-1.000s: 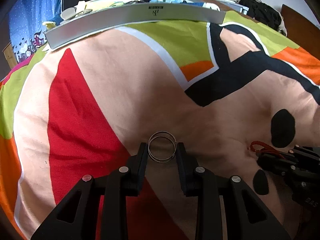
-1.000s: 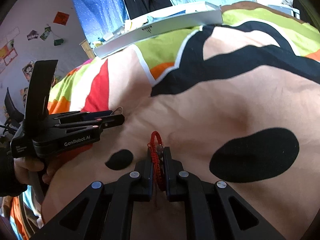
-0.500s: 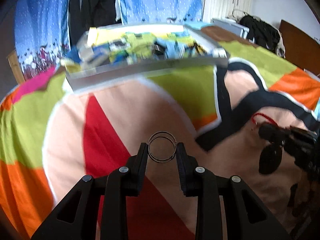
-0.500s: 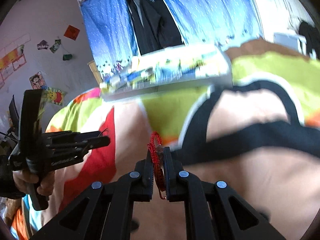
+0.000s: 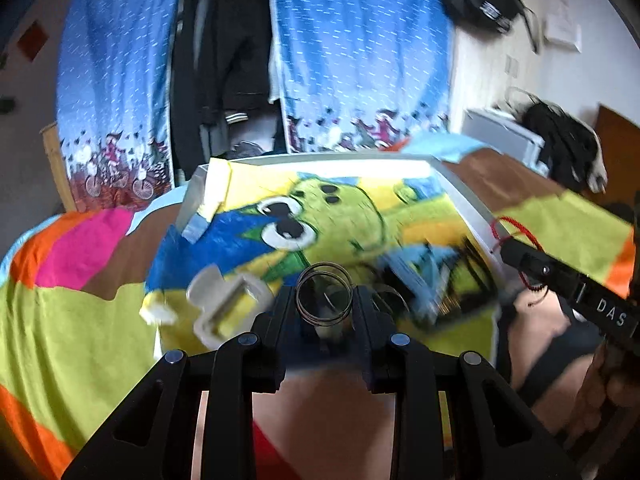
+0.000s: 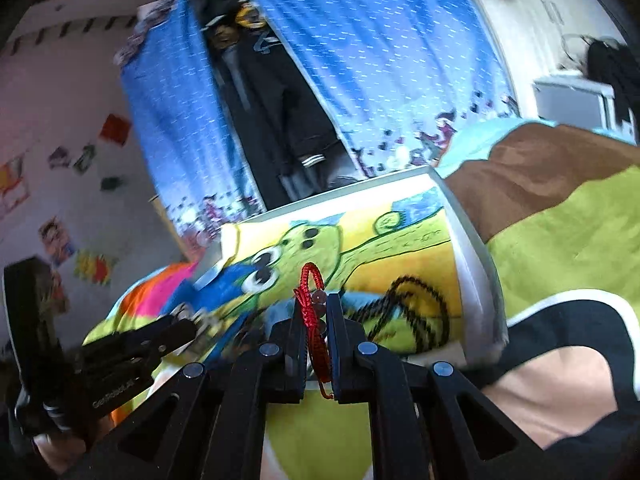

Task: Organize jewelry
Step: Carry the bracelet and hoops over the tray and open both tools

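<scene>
My left gripper point(image 5: 324, 300) is shut on thin silver wire bangles point(image 5: 325, 299), held upright over the near edge of a white tray point(image 5: 464, 196) lined with a cartoon frog cloth. My right gripper point(image 6: 316, 314) is shut on a red cord bracelet point(image 6: 314, 320) with a small bead, also raised above that tray point(image 6: 472, 264). In the left wrist view the right gripper point(image 5: 516, 250) comes in from the right with the red cord point(image 5: 514, 228) dangling. The right wrist view shows the left gripper point(image 6: 176, 330) at lower left. A black beaded necklace point(image 6: 412, 308) lies in the tray.
An open white small box point(image 5: 224, 300) and blurred jewelry point(image 5: 420, 284) sit on the tray's cloth. The tray rests on a bed with a multicolour blanket point(image 5: 60, 320). Blue curtains point(image 5: 360, 60) and dark clothes hang behind. A hand point(image 6: 52, 452) holds the left gripper.
Both grippers have lifted off the blanket and moved forward toward the tray, each still holding its piece. The tray now fills the middle of both views.
</scene>
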Demonstrator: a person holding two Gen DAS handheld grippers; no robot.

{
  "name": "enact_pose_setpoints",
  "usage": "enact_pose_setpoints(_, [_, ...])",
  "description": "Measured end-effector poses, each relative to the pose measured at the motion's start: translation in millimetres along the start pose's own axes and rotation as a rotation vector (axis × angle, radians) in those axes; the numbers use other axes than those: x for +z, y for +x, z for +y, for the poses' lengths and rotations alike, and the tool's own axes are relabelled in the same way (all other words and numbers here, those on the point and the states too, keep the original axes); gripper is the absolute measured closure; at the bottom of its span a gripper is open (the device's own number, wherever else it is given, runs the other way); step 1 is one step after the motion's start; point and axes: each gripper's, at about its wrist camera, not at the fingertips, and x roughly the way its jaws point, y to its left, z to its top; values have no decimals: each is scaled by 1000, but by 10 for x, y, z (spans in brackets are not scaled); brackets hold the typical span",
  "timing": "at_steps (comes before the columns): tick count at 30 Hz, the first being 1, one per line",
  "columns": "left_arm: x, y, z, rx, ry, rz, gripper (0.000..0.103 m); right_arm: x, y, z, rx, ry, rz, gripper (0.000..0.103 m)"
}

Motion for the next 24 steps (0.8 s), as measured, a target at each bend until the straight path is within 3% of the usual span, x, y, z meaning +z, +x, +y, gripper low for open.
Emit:
enact_pose_setpoints(6, [78, 276, 182, -4, -105, 18, 78, -34, 324, -101, -47, 13, 46, 94])
enact_pose_setpoints(12, [-23, 367, 137, -13, -89, 48, 78, -99, 373, -79, -72, -38, 39, 94])
enact_pose_setpoints(18, [-74, 435, 205, -48, -135, 68, 78, -112, 353, -121, -82, -60, 54, 93])
enact_pose_setpoints(20, [-72, 413, 213, -52, -139, 68, 75, -107, 316, -124, -87, -76, 53, 81])
enact_pose_setpoints(22, [-64, 371, 204, -57, -134, 65, 63, -96, 252, -135, -95, -92, 47, 68])
enact_pose_setpoints(24, [-53, 303, 170, -59, -132, 50, 52, -75, 194, -165, -103, -91, 44, 64])
